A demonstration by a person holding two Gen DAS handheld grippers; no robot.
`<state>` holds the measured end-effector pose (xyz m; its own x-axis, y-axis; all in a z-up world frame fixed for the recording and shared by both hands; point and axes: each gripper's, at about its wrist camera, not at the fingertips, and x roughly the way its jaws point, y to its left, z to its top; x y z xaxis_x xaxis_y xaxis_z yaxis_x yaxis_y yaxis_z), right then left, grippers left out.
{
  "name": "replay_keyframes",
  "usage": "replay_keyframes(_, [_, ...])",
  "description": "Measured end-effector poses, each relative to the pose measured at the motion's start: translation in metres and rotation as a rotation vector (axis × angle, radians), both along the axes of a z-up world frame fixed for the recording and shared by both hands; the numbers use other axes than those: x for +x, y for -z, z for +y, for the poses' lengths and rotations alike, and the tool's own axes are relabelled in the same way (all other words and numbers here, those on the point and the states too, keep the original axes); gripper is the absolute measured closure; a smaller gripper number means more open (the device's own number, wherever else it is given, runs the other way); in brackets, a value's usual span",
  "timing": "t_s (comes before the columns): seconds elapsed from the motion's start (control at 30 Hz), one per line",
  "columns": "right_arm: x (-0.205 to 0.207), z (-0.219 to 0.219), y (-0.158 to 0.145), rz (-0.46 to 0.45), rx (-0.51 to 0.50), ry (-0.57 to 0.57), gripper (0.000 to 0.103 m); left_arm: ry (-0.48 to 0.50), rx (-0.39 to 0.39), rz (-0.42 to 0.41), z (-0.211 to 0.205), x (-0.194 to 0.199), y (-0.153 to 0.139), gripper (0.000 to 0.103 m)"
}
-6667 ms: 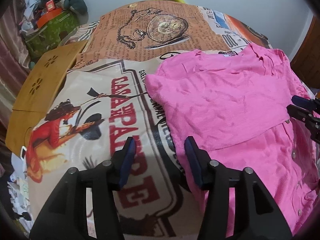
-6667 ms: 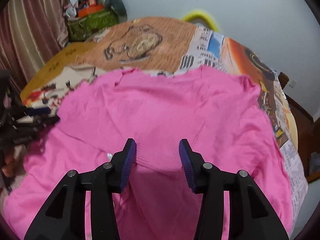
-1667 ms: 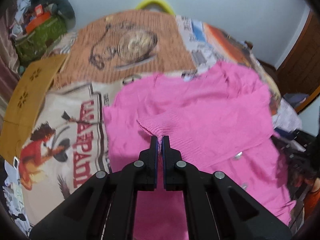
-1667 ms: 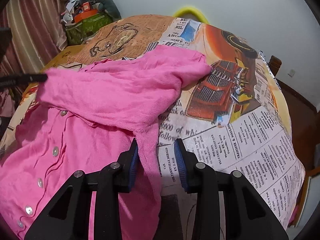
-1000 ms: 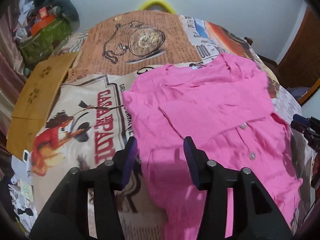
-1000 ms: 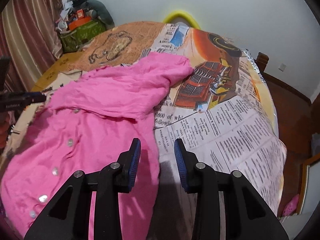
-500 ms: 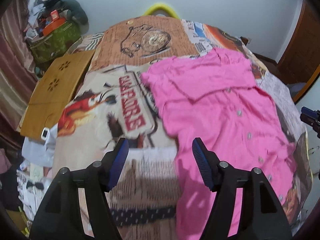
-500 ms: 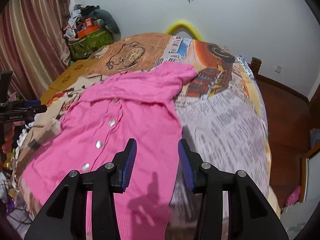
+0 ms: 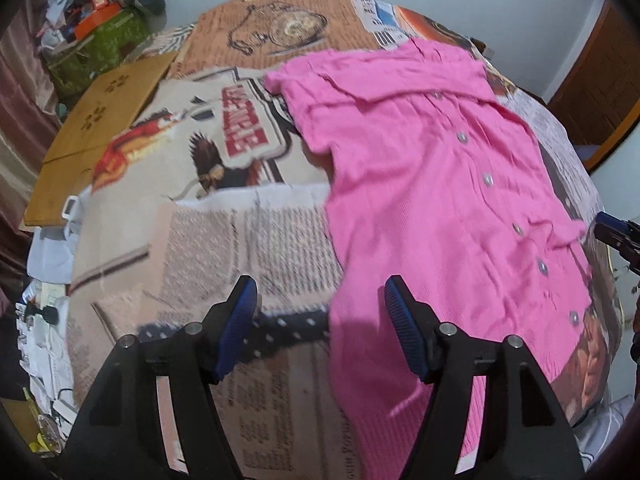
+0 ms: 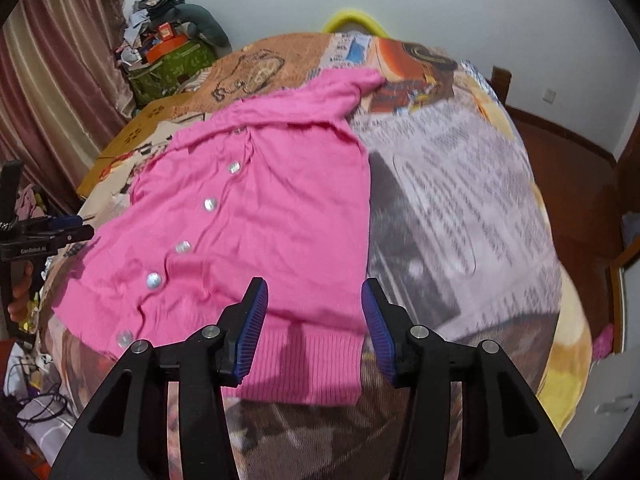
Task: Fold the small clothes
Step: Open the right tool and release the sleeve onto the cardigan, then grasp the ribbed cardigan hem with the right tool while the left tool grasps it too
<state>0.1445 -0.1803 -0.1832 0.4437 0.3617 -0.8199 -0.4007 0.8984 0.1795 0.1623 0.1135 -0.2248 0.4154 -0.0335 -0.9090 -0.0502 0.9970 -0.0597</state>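
A pink buttoned cardigan (image 9: 432,200) lies flat on the printed bedspread (image 9: 224,248), both sleeves folded in across its upper part. It also shows in the right wrist view (image 10: 280,216). My left gripper (image 9: 320,328) is open and empty, above the cardigan's lower left edge. My right gripper (image 10: 314,320) is open and empty, above the ribbed hem (image 10: 304,364) at the lower right corner. Each gripper shows at the edge of the other's view: the right one (image 9: 618,236), the left one (image 10: 56,232).
A wooden board (image 9: 104,128) lies at the bed's left edge. A green bag with clutter (image 10: 172,64) stands at the far left corner, by a curtain (image 10: 52,80). The floor (image 10: 580,176) drops away right of the bed. Papers and cables (image 9: 36,344) lie low left.
Both grippers have pulled back toward the cardigan's hem and opened wider. The left gripper, shut on a sleeve 1.7 s ago, has let it go folded on the body.
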Motion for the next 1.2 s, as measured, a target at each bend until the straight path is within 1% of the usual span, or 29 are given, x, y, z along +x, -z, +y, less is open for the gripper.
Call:
replay_keyframes(0.1, [-0.001, -0.003, 0.013, 0.037, -0.005, 0.013, 0.058, -0.005, -0.037, 0.021, -0.005, -0.003, 0.009, 0.037])
replay_keyframes(0.17, [-0.003, -0.006, 0.019, 0.057, -0.006, 0.018, 0.058, -0.011, -0.066, 0.028, -0.006, -0.005, 0.014, 0.045])
replay_keyframes(0.2, [-0.003, -0.006, 0.023, 0.067, -0.006, 0.021, 0.058, -0.011, -0.078, 0.024, -0.007, -0.006, 0.014, 0.052])
replay_keyframes(0.23, [-0.002, -0.007, 0.028, 0.081, -0.005, 0.021, 0.058, -0.008, -0.091, 0.019, -0.008, -0.007, 0.014, 0.061])
replay_keyframes(0.27, [-0.002, -0.007, 0.031, 0.090, -0.002, 0.022, 0.058, -0.003, -0.110, 0.011, -0.010, -0.008, 0.014, 0.066])
replay_keyframes(0.33, [-0.001, -0.007, 0.037, 0.105, 0.003, 0.019, 0.058, 0.005, -0.118, -0.001, -0.015, -0.010, 0.013, 0.079])
replay_keyframes(0.37, [-0.001, -0.007, 0.040, 0.109, 0.003, 0.017, 0.058, 0.012, -0.112, -0.010, -0.019, -0.011, 0.012, 0.081])
replay_keyframes(0.43, [-0.001, -0.006, 0.042, 0.104, 0.011, 0.013, 0.058, 0.027, -0.106, -0.022, -0.024, -0.013, 0.011, 0.091])
replay_keyframes(0.5, [0.000, -0.006, 0.043, 0.103, 0.016, 0.009, 0.059, 0.035, -0.105, -0.025, -0.026, -0.013, 0.009, 0.095])
replay_keyframes(0.57, [0.001, -0.003, 0.044, 0.099, 0.008, -0.004, 0.069, 0.042, -0.092, -0.031, -0.028, -0.013, 0.008, 0.096])
replay_keyframes(0.63, [0.000, 0.000, 0.044, 0.099, 0.002, -0.030, 0.089, 0.041, -0.067, -0.042, -0.029, -0.013, 0.005, 0.096])
replay_keyframes(0.7, [0.001, 0.003, 0.044, 0.103, 0.001, -0.050, 0.095, 0.026, -0.036, -0.066, -0.026, -0.012, 0.000, 0.096])
replay_keyframes(0.77, [-0.001, 0.007, 0.042, 0.098, -0.005, -0.062, 0.096, 0.001, -0.035, -0.092, -0.018, -0.010, -0.008, 0.096])
replay_keyframes(0.87, [-0.005, 0.008, 0.036, 0.092, 0.024, -0.067, 0.096, -0.038, -0.032, -0.135, -0.004, -0.007, -0.023, 0.096])
replay_keyframes(1.0, [-0.013, 0.008, 0.016, 0.044, 0.072, -0.069, 0.096, -0.056, -0.016, -0.169, 0.006, -0.002, -0.038, 0.096])
replay_keyframes(1.07, [-0.015, 0.007, 0.004, 0.019, 0.096, -0.070, 0.096, -0.066, -0.013, -0.173, 0.009, 0.002, -0.041, 0.096])
replay_keyframes(1.13, [-0.016, 0.009, -0.006, -0.007, 0.107, -0.072, 0.096, -0.064, -0.022, -0.154, 0.011, 0.004, -0.039, 0.096])
replay_keyframes(1.2, [-0.017, 0.009, -0.015, -0.026, 0.118, -0.075, 0.096, -0.064, -0.006, -0.127, 0.009, 0.005, -0.034, 0.096])
